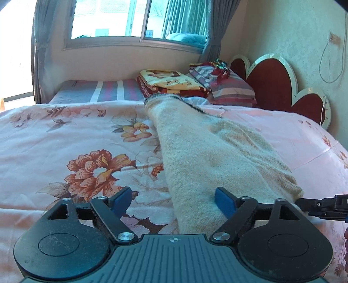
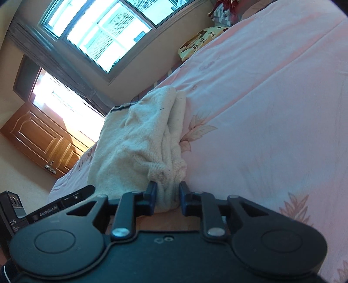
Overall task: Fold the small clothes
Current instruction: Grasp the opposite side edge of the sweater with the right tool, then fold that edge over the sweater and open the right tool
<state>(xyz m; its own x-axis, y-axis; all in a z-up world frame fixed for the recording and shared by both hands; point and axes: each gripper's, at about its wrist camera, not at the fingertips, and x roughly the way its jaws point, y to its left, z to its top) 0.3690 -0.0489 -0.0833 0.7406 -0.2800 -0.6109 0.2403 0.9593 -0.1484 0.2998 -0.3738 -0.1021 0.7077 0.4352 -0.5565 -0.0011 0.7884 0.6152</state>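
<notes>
Left wrist view sat low over bed (image 1: pixel 54 135), level, facing window (image 1: pixel 108 19) and headboard (image 1: pixel 274 87). Right wrist view was rolled, close above cream garment (image 2: pixel 134 141). Both shared garment, quilt, window, folded bedding (image 1: pixel 169 83).

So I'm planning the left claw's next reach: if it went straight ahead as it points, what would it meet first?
Probably the cream fuzzy knit garment, whose near end already lies between the open left claw fingers; depth is uncertain.
</notes>
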